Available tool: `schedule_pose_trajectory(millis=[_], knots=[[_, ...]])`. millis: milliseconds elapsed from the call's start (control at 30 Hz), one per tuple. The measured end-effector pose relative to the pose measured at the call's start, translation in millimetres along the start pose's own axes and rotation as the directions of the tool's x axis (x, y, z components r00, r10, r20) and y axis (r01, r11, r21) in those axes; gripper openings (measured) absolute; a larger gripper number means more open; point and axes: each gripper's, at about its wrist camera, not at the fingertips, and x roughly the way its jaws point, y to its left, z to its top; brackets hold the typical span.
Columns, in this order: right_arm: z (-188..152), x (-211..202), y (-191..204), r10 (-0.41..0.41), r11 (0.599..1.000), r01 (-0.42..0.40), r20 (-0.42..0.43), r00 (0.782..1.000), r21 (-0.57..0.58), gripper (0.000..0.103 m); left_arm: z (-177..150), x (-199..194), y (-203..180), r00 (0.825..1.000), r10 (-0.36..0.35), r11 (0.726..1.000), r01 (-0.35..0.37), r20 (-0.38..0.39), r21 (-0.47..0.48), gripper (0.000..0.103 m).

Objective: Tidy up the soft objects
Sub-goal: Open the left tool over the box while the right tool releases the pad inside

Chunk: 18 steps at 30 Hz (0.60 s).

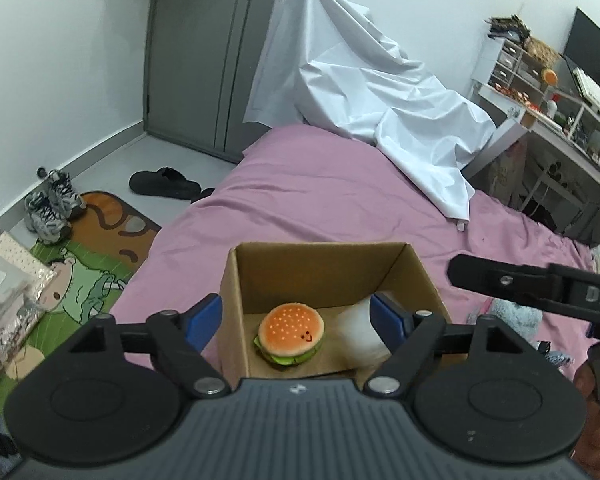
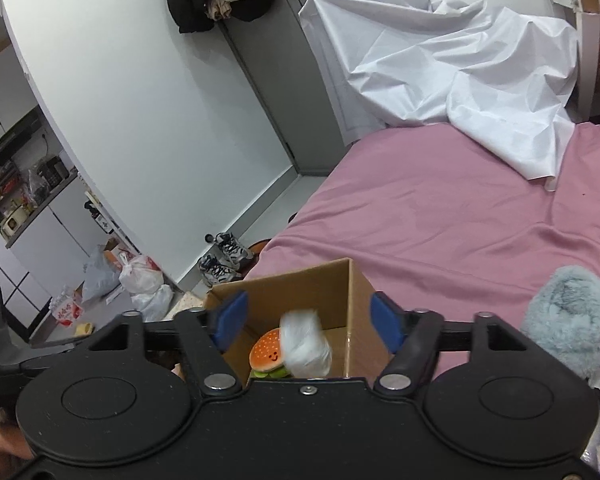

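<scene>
An open cardboard box (image 1: 320,258) (image 2: 332,284) stands on the pink bed. In it lie a plush burger (image 1: 290,334) (image 2: 266,354) and a white fluffy soft object (image 1: 360,332) (image 2: 306,344), which is blurred in the right wrist view. My left gripper (image 1: 298,320) is open over the box, holding nothing. My right gripper (image 2: 308,320) is open above the box, also empty; its arm (image 1: 540,284) shows at the right of the left wrist view. A grey-blue fluffy toy (image 2: 572,316) (image 1: 512,318) lies on the bed right of the box.
A crumpled white sheet (image 1: 380,92) (image 2: 460,64) covers the far end of the pink bed (image 1: 320,192). Shoes (image 1: 52,204), a black slipper (image 1: 164,184) and a cartoon mat (image 1: 88,268) lie on the floor at left. A cluttered desk (image 1: 560,120) stands right.
</scene>
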Motion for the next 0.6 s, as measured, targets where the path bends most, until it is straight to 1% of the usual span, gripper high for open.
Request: schedule_pose_trajectory(millis=[33, 167, 233, 367, 467, 533, 600], knots=[[-1, -5, -1, -0.004, 1.0, 0.004, 0.009, 1.0, 0.004, 0.079, -2, -2, 0, 1.0, 0.001, 1.0, -0.001, 0.001, -0.01, 0.08], [-7, -28, -9, -0.039, 0.999, 0.039, 0.033, 0.999, 0.008, 0.086, -8, -11, -5, 1.0, 0.004, 1.0, -0.003, 0.019, -0.029, 0.082], [-10, -40, -14, -0.054, 0.998, 0.054, 0.043, 0.998, 0.012, 0.093, -11, -16, -8, 0.999, -0.001, 0.999, 0.003, 0.036, -0.053, 0.084], [-14, -63, -23, -0.079, 0.997, 0.078, 0.059, 0.995, 0.016, 0.095, -18, -28, -16, 0.998, -0.016, 0.997, 0.02, 0.056, -0.075, 0.086], [-18, -76, -30, -0.1, 0.995, 0.099, 0.073, 0.992, 0.017, 0.098, -20, -35, -22, 0.998, -0.019, 0.997, 0.024, 0.067, -0.069, 0.086], [-22, -85, -33, -0.111, 0.994, 0.11, 0.086, 0.99, 0.015, 0.102, -22, -40, -26, 0.997, -0.025, 0.997, 0.029, 0.069, -0.066, 0.086], [-24, -93, -35, -0.117, 0.993, 0.116, 0.095, 0.989, 0.02, 0.103, -23, -44, -30, 0.997, -0.035, 0.997, 0.04, 0.069, -0.062, 0.086]])
